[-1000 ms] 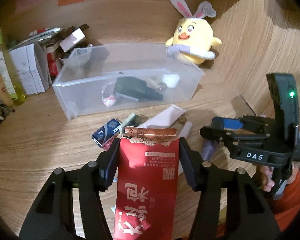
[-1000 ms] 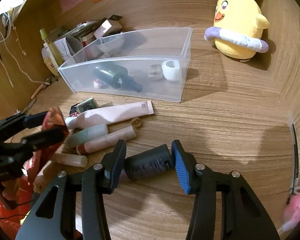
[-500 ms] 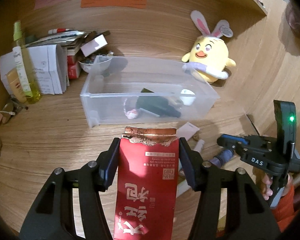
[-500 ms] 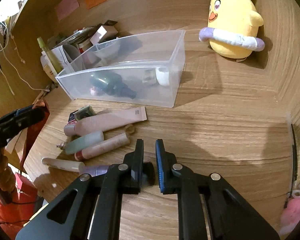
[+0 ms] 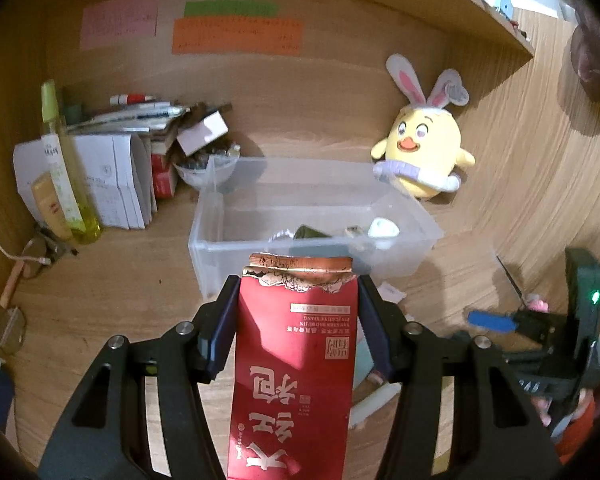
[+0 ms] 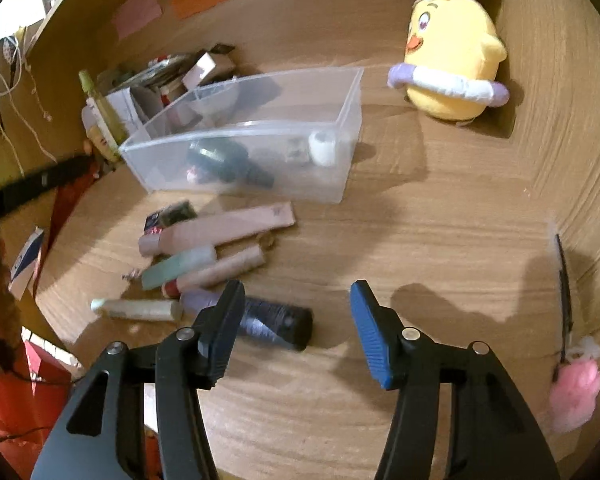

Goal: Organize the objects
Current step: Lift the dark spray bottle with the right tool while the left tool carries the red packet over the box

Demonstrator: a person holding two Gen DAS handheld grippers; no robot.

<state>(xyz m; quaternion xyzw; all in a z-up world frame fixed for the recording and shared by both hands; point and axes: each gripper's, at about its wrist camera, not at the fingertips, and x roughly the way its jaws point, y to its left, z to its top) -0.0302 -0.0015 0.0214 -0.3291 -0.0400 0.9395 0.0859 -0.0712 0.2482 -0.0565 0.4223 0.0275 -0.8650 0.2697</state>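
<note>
My left gripper (image 5: pixel 296 304) is shut on a red foil packet (image 5: pixel 294 364) and holds it up in front of the clear plastic bin (image 5: pixel 220 248). The bin (image 6: pixel 340 152) holds a dark bottle (image 6: pixel 224 160) and a small white jar (image 6: pixel 322 148). My right gripper (image 6: pixel 296 300) is open and empty above the desk. A dark bottle (image 6: pixel 276 322) lies on the desk just past its left finger. Several tubes (image 6: pixel 220 230) lie in a loose pile in front of the bin. The right gripper (image 5: pixel 540 328) also shows at the right of the left wrist view.
A yellow plush chick (image 5: pixel 424 156) sits right of the bin by the back wall. Papers, boxes and a tall yellow bottle (image 5: pixel 64 168) crowd the back left corner. A pink fluffy object (image 6: pixel 576 392) lies at the desk's right edge.
My right gripper shut, then opened wide; the dark bottle that was between its fingers now lies on the desk. My left gripper rose with the red packet and faces the bin from higher up.
</note>
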